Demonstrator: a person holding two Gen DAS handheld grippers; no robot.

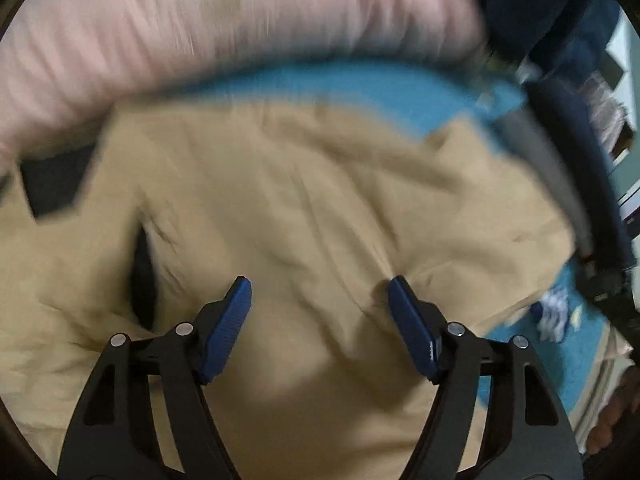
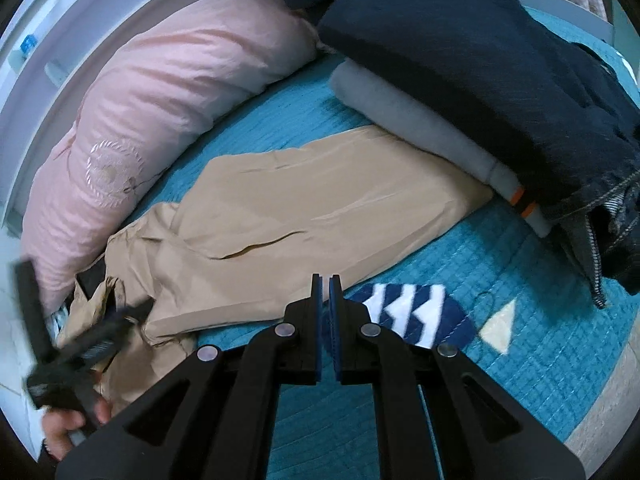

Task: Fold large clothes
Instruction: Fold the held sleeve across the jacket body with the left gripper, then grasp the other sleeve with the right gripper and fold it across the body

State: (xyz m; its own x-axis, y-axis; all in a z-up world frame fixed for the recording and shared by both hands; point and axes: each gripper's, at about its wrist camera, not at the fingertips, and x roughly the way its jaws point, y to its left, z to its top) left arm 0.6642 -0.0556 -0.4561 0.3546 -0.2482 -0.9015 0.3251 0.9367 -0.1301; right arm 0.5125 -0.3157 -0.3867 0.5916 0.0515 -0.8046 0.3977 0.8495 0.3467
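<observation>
A large tan garment lies spread and creased on a teal bed cover; the left wrist view is blurred. My left gripper stands open just above its cloth, with nothing pinched between the blue pads. In the right wrist view the same tan garment lies partly folded into a long flat band. My right gripper is shut and empty, over the garment's near edge and the teal cover. The left gripper shows blurred at the lower left, over the garment's crumpled end, with a hand behind it.
A pink pillow runs along the far left side by a white bed frame. A folded grey garment under dark navy clothes is stacked at the right. A navy-and-white patch is printed on the cover.
</observation>
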